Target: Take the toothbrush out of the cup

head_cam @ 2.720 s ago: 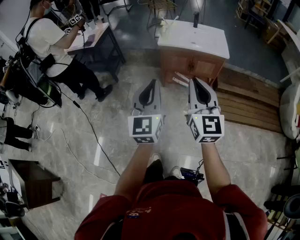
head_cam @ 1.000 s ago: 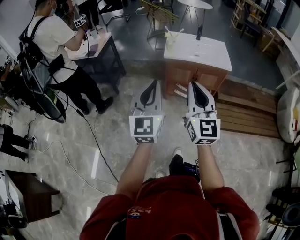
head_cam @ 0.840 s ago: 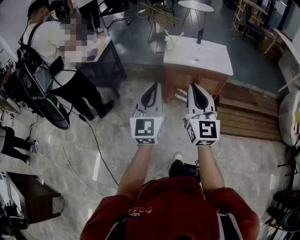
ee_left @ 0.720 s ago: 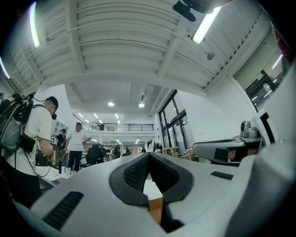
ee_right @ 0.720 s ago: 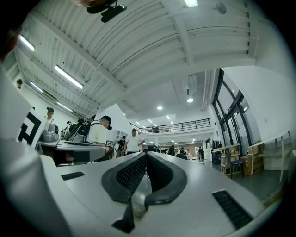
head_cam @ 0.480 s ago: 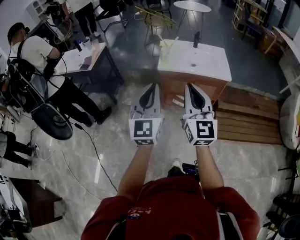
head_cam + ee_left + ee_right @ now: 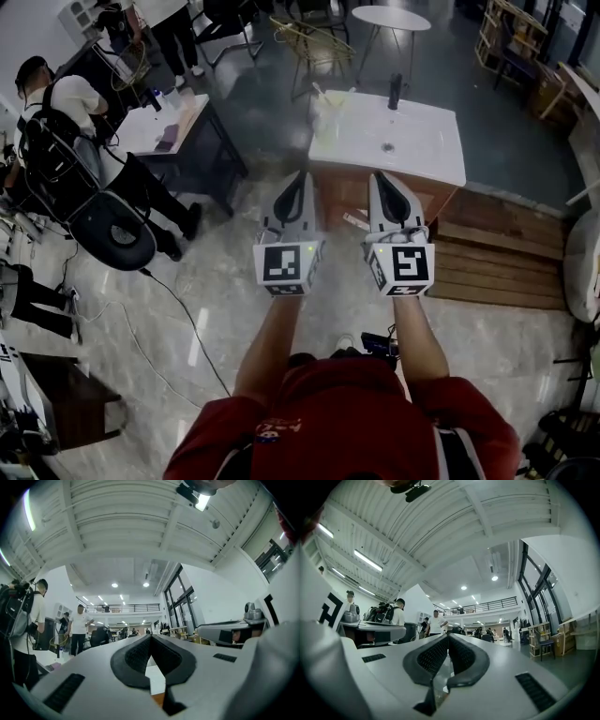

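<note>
A pale cup with toothbrushes sticking out stands on the left end of the white sink top, left of the dark faucet. Both grippers are held side by side in the air in front of the wooden sink cabinet, well short of the cup. My left gripper is shut with nothing between its pads. My right gripper is likewise shut and empty, its fingertips meeting. In both gripper views the jaws point slightly upward into the hall and the cup does not show.
A dark work table with a person beside it stands at the left. A round white table and a wire chair lie behind the sink. Wooden planks cover the floor at right; a cable trails at left.
The person has walked toward the sink cabinet, so it and the cup sit nearer in the head view. Both grippers stayed shut, side by side, carried forward.
</note>
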